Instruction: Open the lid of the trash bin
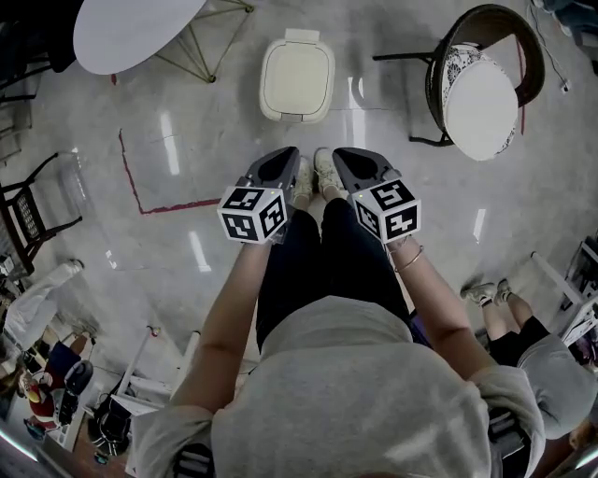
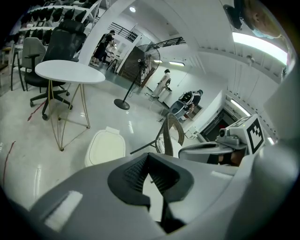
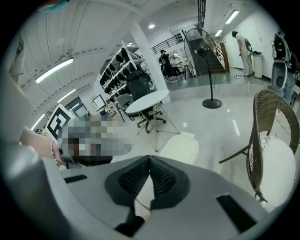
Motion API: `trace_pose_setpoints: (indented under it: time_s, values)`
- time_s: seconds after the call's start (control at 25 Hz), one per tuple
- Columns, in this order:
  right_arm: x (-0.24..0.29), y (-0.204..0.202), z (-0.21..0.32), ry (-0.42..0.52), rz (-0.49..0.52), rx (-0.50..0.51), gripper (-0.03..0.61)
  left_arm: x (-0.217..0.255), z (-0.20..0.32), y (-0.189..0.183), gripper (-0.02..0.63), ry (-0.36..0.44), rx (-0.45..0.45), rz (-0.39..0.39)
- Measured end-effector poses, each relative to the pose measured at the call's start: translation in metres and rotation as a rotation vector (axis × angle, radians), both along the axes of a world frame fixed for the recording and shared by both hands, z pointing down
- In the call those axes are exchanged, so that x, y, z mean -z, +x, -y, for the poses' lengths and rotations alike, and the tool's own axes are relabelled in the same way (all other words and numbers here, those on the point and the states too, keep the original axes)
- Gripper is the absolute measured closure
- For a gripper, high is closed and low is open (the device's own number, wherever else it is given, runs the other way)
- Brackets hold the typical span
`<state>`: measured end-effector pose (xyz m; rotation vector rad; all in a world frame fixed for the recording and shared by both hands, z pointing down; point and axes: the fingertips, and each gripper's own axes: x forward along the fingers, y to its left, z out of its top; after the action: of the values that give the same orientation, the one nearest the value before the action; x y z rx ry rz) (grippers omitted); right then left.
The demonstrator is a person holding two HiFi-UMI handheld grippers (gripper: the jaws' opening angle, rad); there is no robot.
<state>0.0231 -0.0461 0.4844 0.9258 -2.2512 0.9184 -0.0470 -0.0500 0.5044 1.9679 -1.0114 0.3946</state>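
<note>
The cream trash bin (image 1: 297,79) stands on the floor ahead of the person's feet, its lid down flat. The left gripper view shows the bin (image 2: 105,146) just past the jaws and to their left; the right gripper view has the bin (image 3: 180,147) just past the jaws and to their right. My left gripper (image 1: 280,159) and right gripper (image 1: 348,157) are held side by side above the shoes, well short of the bin and not touching it. On each, the ribbed pads meet at the tip, with nothing between them: left gripper (image 2: 149,157), right gripper (image 3: 150,161).
A round white table (image 1: 135,28) on thin gold legs stands to the bin's left. A wicker chair with a white cushion (image 1: 481,98) is to its right. Red tape (image 1: 131,177) marks the floor. A black chair (image 1: 28,210) sits far left, and another person (image 1: 528,336) at the right.
</note>
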Motion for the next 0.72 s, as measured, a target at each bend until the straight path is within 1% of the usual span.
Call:
trace_pose_setpoints:
  time_s: [0.16,0.28,0.36,0.52,0.6,0.72]
  values:
    - [-0.034,0.003,0.001,-0.034,-0.012,-0.001,0.571,-0.038,0.003,-0.004,0.604,-0.038,-0.008,0.039]
    - [-0.062,0.006,0.003,-0.064,-0.006,-0.018,0.571,-0.067,0.004,0.002,0.604,-0.076,-0.025,0.015]
    - [-0.081,0.006,0.005,-0.079,-0.003,-0.028,0.571,-0.090,0.008,0.002,0.604,-0.096,-0.021,0.020]
    - [-0.125,0.002,0.002,-0.125,-0.011,-0.027,0.571,-0.142,0.002,0.004,0.604,-0.152,-0.042,0.091]
    - [-0.150,0.002,0.004,-0.141,-0.025,-0.024,0.571,-0.167,0.001,0.008,0.604,-0.178,-0.048,0.108]
    - [-0.180,0.005,0.011,-0.156,-0.030,-0.038,0.571,-0.198,0.004,0.010,0.604,-0.202,-0.026,0.129]
